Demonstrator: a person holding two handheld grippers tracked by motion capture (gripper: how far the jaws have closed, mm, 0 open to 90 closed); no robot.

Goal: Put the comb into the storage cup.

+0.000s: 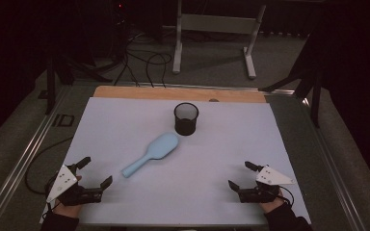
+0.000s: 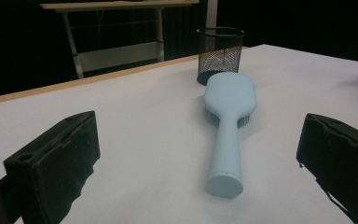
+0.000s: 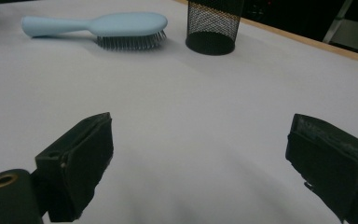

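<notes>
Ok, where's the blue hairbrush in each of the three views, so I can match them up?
High view: the hairbrush lies mid-table, handle toward the lower left.
Left gripper view: centre of the picture, handle end nearest the camera, bristles down.
Right gripper view: upper left, lying sideways, bristles down.
Shared landmark: the black mesh cup stands just past the brush head.

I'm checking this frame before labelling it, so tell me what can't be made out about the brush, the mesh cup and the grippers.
- Hairbrush: bristles face the table; high view shows its back.
- Mesh cup: inside too dark in the high view; top cut off in the right gripper view.
- Left gripper and right gripper: open; hands partly cut off by the bottom edge.
</notes>
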